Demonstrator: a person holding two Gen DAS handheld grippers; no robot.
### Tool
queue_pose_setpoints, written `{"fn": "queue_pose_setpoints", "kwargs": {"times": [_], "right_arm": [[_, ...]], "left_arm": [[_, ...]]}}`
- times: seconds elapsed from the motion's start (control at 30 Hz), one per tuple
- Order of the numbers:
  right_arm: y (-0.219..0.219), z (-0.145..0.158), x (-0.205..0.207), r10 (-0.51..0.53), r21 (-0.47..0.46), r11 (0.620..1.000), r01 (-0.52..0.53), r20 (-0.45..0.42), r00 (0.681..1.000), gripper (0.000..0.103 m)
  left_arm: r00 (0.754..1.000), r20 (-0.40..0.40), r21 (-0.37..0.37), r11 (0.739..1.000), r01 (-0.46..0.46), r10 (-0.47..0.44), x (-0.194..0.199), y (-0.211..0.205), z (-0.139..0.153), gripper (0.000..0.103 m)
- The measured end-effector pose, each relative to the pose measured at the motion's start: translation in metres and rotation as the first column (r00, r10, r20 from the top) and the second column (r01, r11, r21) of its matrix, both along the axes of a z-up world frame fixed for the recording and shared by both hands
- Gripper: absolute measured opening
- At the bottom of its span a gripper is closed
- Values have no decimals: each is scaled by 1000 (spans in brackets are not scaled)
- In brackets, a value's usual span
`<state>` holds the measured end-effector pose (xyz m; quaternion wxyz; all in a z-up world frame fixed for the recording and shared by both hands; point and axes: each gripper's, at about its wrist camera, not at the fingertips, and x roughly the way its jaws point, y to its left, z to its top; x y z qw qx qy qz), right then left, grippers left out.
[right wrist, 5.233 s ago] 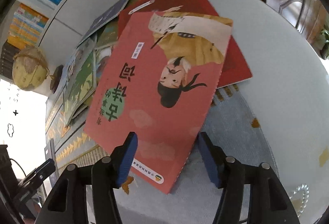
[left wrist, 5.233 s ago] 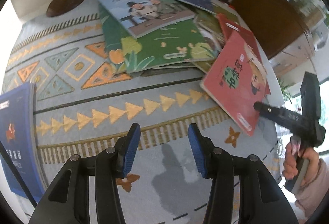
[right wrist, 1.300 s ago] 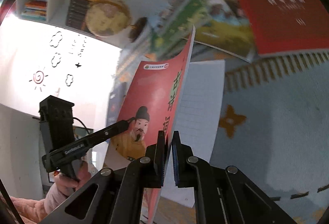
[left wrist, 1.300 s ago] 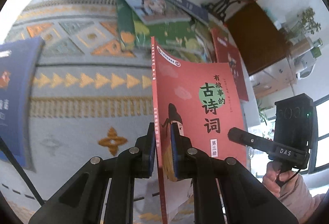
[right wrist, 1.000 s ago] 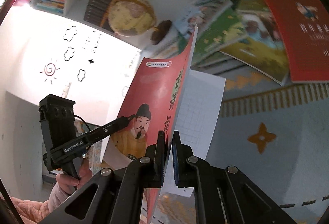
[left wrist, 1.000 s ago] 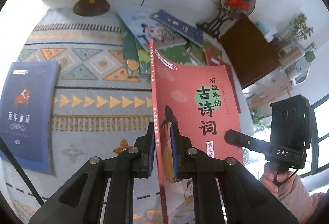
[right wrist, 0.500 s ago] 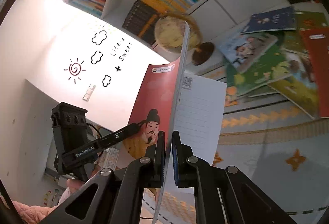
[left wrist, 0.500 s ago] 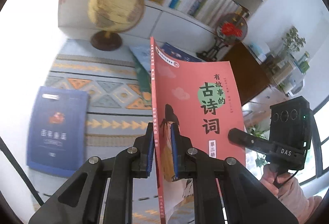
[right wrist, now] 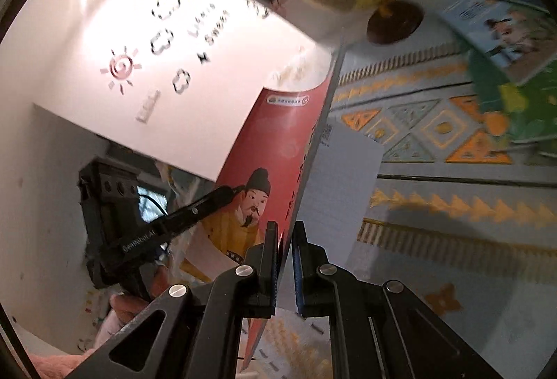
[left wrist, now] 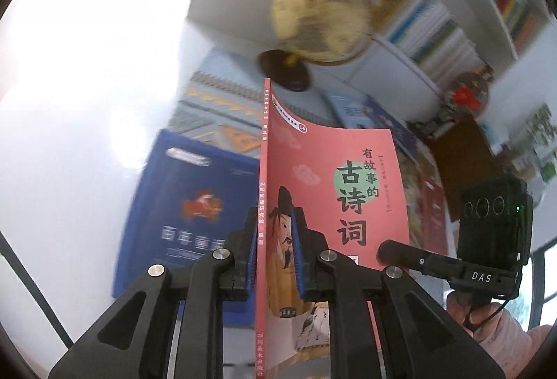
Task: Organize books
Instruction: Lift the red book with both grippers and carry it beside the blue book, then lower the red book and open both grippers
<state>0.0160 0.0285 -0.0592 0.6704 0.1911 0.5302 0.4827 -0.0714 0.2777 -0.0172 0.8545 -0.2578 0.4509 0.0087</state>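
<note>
Both my grippers, left and right, hold the red book up in the air. Left fingers have just been opening a bit. One blue book lies sorted; more books wait.

globe blurred, shelf books perhaps unreadable

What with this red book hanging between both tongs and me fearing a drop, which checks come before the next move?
1. Right tongs shut on red book: ok.
2. Left tongs grip: cannot tell; its jaws have just been opening, the spine between them.
3. Book closed: not ok, a white page hangs loose.
4. Blue book lies flat below: ok.
5. Globe clear of the red book: cannot tell, blurred.
</note>
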Motion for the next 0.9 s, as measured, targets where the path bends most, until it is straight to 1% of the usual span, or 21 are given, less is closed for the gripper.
{"fn": "queue_pose_setpoints", "kwargs": {"times": [0.07,0.13,0.17,0.27,0.4,0.5,0.57,0.6,0.7,0.77,0.83,0.87,0.9], "right_arm": [[22,-16,6,4,-5,1000,-4,-27,1000,7],[49,-36,9,17,-41,999,-18,-40,999,7],[58,-43,10,21,-56,998,-24,-47,999,7],[79,-66,13,16,-92,995,-23,-83,996,7],[90,-89,19,-6,-144,990,-10,-109,994,7],[93,-96,21,-30,-167,986,10,-120,992,7],[95,-99,23,-43,-174,985,17,-143,989,7],[96,-101,22,-48,-180,983,21,-148,988,7],[100,-106,20,-67,-192,981,36,-158,985,8],[100,-109,19,-77,-197,979,44,-162,984,8],[98,-112,20,-86,-201,978,50,-171,981,9],[95,-114,20,-102,-192,979,66,-183,978,9],[94,-115,20,-110,-188,979,74,-190,976,9]], "left_arm": [[999,-15,-24,999,-45,44,-1,21,-17,18],[996,-42,-51,995,-87,85,0,40,-34,18],[993,-59,-43,993,-106,103,0,48,-43,18],[987,-109,-32,992,-124,120,3,59,-63,18],[974,-179,-22,989,-144,138,5,68,-89,19],[968,-206,-28,988,-153,144,3,70,-100,21],[963,-220,-27,986,-165,155,5,72,-104,24],[961,-223,-21,985,-170,161,4,73,-105,26],[958,-236,16,986,-164,163,6,72,-104,29],[954,-252,29,987,-159,162,7,74,-105,35],[952,-259,22,987,-161,161,9,77,-106,35],[949,-266,33,985,-167,169,9,78,-106,34],[941,-278,72,981,-178,191,10,80,-104,34]]}}
